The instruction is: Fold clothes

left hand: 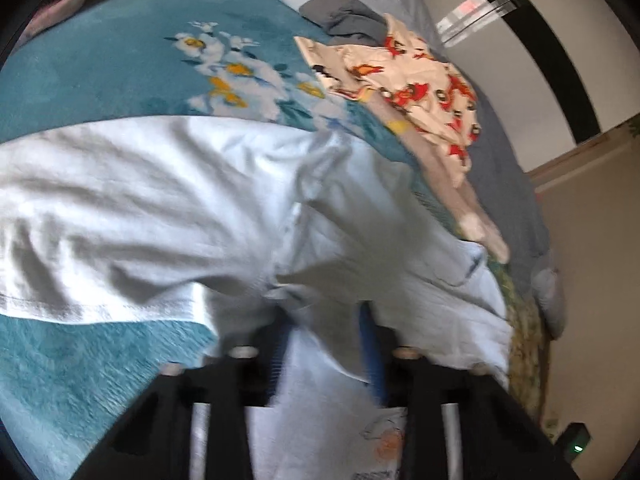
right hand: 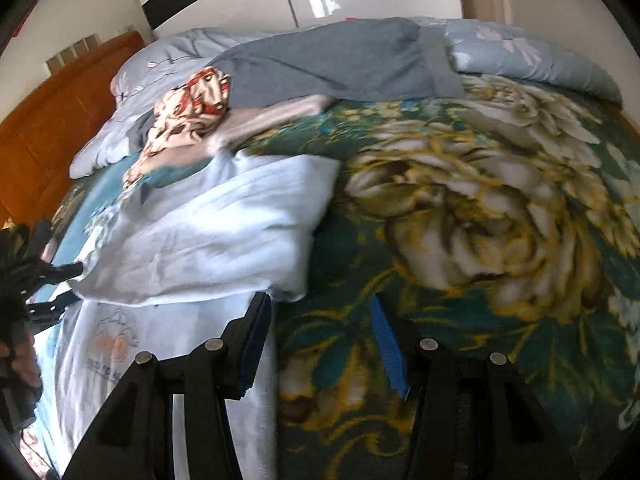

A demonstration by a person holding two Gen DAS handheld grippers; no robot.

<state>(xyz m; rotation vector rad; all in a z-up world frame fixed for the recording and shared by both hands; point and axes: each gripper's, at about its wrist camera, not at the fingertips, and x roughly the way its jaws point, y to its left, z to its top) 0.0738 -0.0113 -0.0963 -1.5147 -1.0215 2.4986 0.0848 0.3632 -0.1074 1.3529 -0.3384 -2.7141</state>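
Note:
A light blue T-shirt [left hand: 160, 208] with a small print lies across the teal blanket [left hand: 100, 60], one part folded over the rest. My left gripper [left hand: 326, 356] is at the shirt's near edge, and a bunched fold fills the gap between its blue pads, so it looks shut on the cloth. The right wrist view shows the same shirt [right hand: 208, 232] and the left gripper [right hand: 70, 284] at its left side. My right gripper [right hand: 320, 340] is open. Its left finger is over the shirt's right edge, its right finger over the flowered blanket [right hand: 480, 200], with only bedding between them.
A red-and-white patterned garment [right hand: 192, 120] and a grey garment [right hand: 320, 64] lie at the far side of the bed, by a pale blue quilt [right hand: 520, 52]. A wooden headboard [right hand: 52, 112] stands at the left. The bed's edge and the floor [left hand: 592, 240] show at the right.

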